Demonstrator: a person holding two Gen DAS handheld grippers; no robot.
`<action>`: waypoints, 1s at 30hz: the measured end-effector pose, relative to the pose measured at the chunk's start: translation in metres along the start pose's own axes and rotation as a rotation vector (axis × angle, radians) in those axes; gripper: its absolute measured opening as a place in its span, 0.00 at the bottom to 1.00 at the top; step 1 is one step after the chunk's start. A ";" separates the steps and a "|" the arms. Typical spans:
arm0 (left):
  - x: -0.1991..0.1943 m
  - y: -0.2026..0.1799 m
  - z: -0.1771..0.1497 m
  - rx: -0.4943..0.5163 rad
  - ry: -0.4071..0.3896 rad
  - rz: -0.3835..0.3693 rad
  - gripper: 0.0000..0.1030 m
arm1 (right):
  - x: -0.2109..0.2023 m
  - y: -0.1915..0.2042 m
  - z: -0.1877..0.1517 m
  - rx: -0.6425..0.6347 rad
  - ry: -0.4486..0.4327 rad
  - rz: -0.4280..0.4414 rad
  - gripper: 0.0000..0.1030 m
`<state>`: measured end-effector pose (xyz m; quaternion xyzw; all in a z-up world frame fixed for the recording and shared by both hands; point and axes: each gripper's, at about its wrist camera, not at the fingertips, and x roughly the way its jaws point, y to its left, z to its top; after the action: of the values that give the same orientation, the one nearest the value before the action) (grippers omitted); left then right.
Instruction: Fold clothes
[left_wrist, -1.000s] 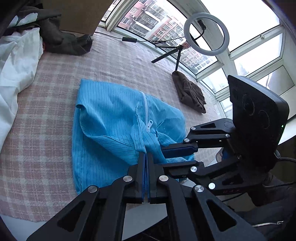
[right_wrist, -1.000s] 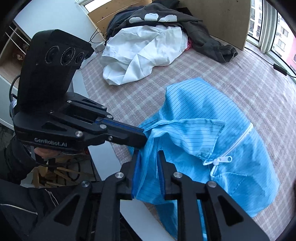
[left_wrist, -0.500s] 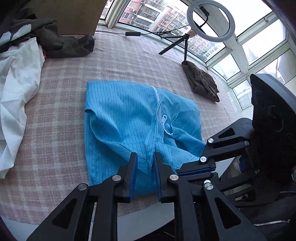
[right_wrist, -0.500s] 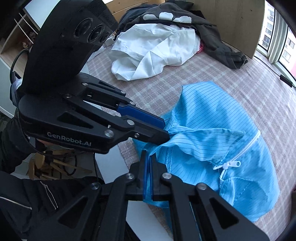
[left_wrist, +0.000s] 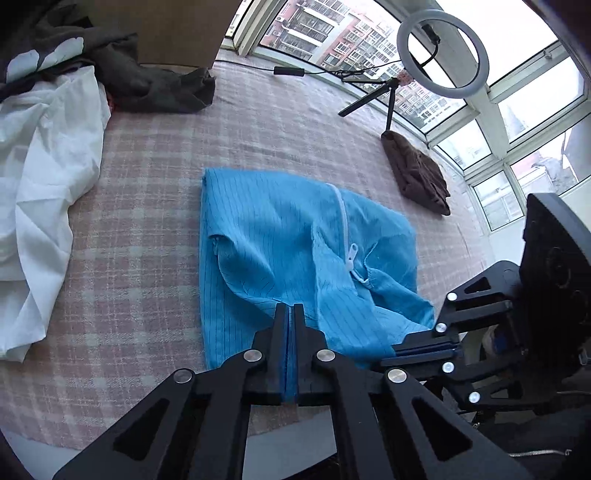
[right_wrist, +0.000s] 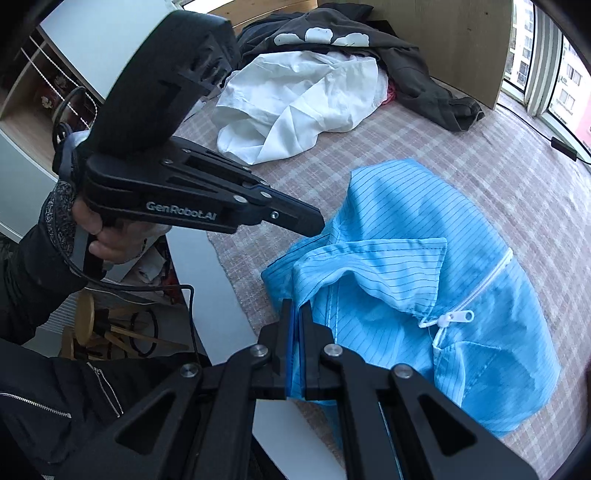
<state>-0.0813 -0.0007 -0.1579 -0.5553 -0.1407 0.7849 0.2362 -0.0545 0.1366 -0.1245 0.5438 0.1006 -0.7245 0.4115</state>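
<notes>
A light blue pinstriped garment (left_wrist: 288, 236) with a white zipper (left_wrist: 351, 254) lies partly folded on the pink plaid bedcover (left_wrist: 147, 192). My left gripper (left_wrist: 290, 308) is shut, pinching the garment's near edge. From the right wrist view the left gripper (right_wrist: 319, 227) holds a raised corner of the blue garment (right_wrist: 424, 266). My right gripper (right_wrist: 297, 310) is shut on the near hem, a little to the right of the left one. It also shows at the garment's near right edge, right gripper (left_wrist: 397, 350). A hand (right_wrist: 110, 240) holds the left tool.
A crumpled white garment (left_wrist: 44, 155) and a dark garment (left_wrist: 147, 81) lie at the far left. A folded brown cloth (left_wrist: 417, 177) sits beside a ring light on a tripod (left_wrist: 443, 51) by the windows. The white bed edge (right_wrist: 210, 280) is just below the grippers, with a wooden stool (right_wrist: 85, 314) beyond it.
My left gripper's jaws parted and shut again on the near edge. My right gripper went from open to shut on the hem. The blue garment lies flatter and more spread.
</notes>
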 end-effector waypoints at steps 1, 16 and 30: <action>-0.007 -0.003 0.000 0.014 -0.013 0.017 0.00 | -0.001 0.001 0.000 0.002 -0.007 0.013 0.02; 0.041 -0.070 -0.046 0.395 0.152 0.138 0.07 | -0.077 -0.078 -0.123 0.621 -0.185 -0.167 0.33; 0.058 -0.094 -0.100 0.801 0.260 0.161 0.19 | -0.046 -0.085 -0.123 0.877 -0.083 -0.193 0.33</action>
<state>0.0174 0.1054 -0.1937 -0.5234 0.2500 0.7169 0.3869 -0.0251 0.2867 -0.1575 0.6252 -0.1822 -0.7550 0.0766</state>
